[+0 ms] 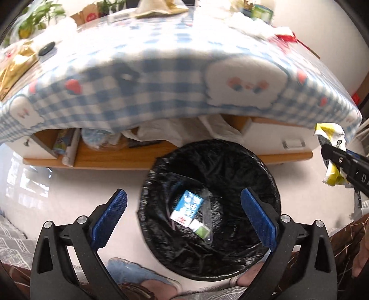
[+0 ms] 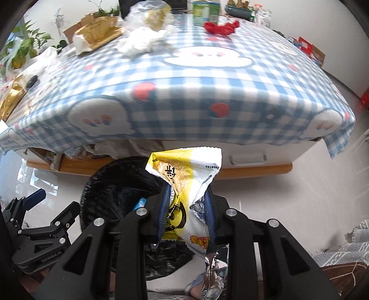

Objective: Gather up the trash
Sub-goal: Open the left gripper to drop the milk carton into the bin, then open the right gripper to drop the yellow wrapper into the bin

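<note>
A round bin lined with a black bag (image 1: 221, 251) stands on the floor in front of the low table; it also shows in the right wrist view (image 2: 110, 184). A blue and white carton (image 1: 188, 206) lies inside it. My left gripper (image 1: 183, 219) is open and empty, above the bin. My right gripper (image 2: 186, 207) is shut on a yellow and white snack wrapper (image 2: 184, 175), held to the right of the bin. In the left wrist view the wrapper (image 1: 329, 133) and right gripper show at the right edge. In the right wrist view the left gripper (image 2: 49, 206) is at lower left.
The low table has a blue checked cloth (image 2: 196, 92). On it lie crumpled white tissues (image 2: 143, 41), a gold wrapper (image 2: 96, 32), a red scrap (image 2: 221, 27) and a green box (image 2: 205, 11). A shelf under the table (image 1: 103, 152) holds clutter. My feet are by the bin.
</note>
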Available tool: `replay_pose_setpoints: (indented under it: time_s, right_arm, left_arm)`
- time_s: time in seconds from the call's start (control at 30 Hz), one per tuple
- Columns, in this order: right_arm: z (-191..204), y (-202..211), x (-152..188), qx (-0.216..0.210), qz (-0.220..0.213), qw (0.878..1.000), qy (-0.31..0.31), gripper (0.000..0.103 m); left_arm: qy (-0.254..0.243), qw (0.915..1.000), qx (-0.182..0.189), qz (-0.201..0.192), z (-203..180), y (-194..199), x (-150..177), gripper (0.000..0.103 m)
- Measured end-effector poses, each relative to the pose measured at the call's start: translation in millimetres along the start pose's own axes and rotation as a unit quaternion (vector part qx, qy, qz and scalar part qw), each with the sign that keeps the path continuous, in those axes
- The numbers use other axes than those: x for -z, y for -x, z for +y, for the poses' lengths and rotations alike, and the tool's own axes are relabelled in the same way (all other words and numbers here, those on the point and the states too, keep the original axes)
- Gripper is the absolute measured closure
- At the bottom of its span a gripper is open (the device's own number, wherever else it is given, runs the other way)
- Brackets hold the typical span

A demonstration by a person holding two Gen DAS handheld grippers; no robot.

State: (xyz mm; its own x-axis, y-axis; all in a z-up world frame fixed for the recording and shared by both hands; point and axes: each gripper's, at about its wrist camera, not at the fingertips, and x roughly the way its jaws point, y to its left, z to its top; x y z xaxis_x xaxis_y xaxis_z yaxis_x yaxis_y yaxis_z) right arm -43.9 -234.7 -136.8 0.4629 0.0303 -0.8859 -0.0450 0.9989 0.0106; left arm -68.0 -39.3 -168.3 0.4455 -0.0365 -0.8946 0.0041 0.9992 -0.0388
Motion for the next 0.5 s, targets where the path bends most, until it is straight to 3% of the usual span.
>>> replay_pose_setpoints:
  time_s: [0.33,0.5]
  right_arm:
    - [61,-16,5,-0.026,0.016,0.999,0.029,0.076]
    - [84,-30,14,-0.033,0.027,0.998,0.038,0.076]
  left_arm:
    - [0.014,0.9991,-0.036,0.020,47,6,-6,0.006]
    - [0.043,0.9986,-0.021,0.020,62,5,-6,0.006]
